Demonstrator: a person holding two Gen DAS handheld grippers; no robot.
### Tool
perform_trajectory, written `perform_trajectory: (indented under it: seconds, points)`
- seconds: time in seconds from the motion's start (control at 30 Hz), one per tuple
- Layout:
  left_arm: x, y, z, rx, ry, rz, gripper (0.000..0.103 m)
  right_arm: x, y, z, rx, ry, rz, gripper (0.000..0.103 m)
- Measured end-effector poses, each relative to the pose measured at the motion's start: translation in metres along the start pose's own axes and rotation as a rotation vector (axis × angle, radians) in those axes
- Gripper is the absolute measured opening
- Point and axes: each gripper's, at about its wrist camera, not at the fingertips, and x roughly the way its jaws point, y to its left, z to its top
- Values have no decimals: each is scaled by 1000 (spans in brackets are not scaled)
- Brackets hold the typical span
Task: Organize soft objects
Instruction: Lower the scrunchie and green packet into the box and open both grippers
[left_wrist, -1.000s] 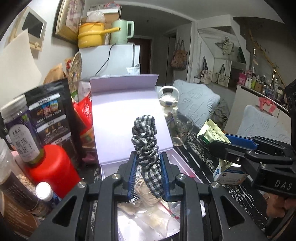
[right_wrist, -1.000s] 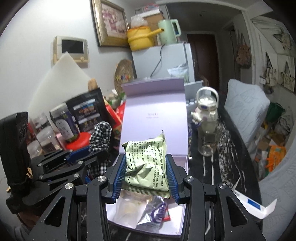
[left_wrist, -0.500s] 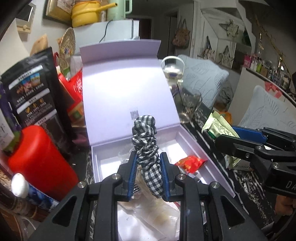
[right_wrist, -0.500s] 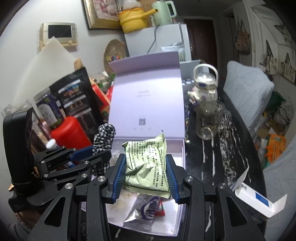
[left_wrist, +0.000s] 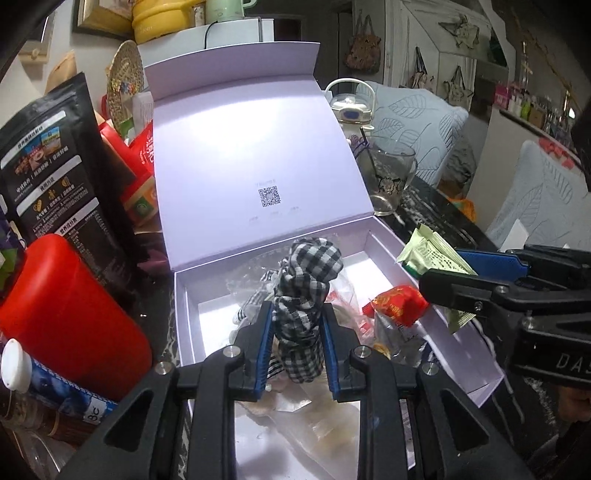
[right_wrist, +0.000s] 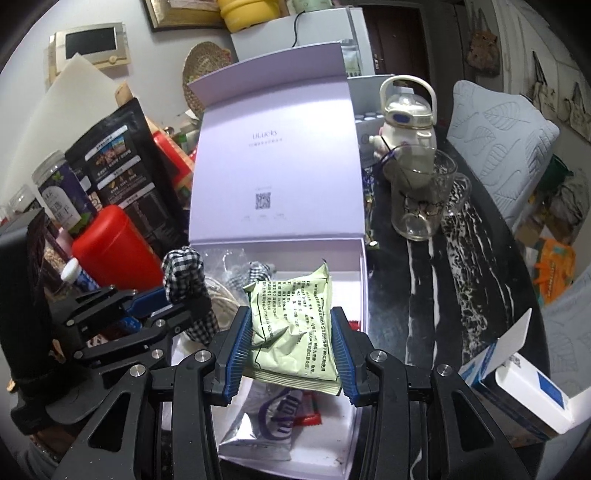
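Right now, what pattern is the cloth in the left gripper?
Black-and-white checks on the cloth, clearest from the left wrist.

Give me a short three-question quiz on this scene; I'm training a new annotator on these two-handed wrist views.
1. True or false: the left tongs are shut on the checked cloth.
2. What do the right tongs hold? A) a glass mug B) a pale green packet C) a red canister
3. Fill in: both items hang above the open lilac ____, whose lid stands upright.

Key:
1. True.
2. B, the pale green packet.
3. The lilac box; silver and red packets already lie in it.
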Motion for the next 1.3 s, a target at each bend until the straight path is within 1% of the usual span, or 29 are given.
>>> perform_trajectory:
  seconds: [0.13,0.3,0.43,0.53,0.73,0.9,1.1,1.2,1.3]
  points:
    - [9,-5,-2,11,31,-19,24,8,1,-2,-12,20,-11,42]
    - [22,-1,-4,-9,72,-20,24,15,0,-4,-11,34,-21,42]
    - [34,2,-9,-14,107,-2,24,24,1,-6,-19,55,-35,42]
    - [43,4,-12,-29,140,-12,24,31,2,-8,-25,75,-37,42]
    - [46,3,-14,-25,142,-3,24,43,1,-12,-28,102,-49,42]
    - [48,2,-14,-24,147,-2,24,43,-2,-11,-25,105,-38,42]
    - [45,8,-11,-72,170,-29,24,41,1,-11,-43,112,-54,44]
    - [42,8,-9,-67,164,-14,24,39,1,-11,-53,118,-64,44]
    - [34,4,-7,-44,144,18,24,37,0,-10,-43,121,-65,45]
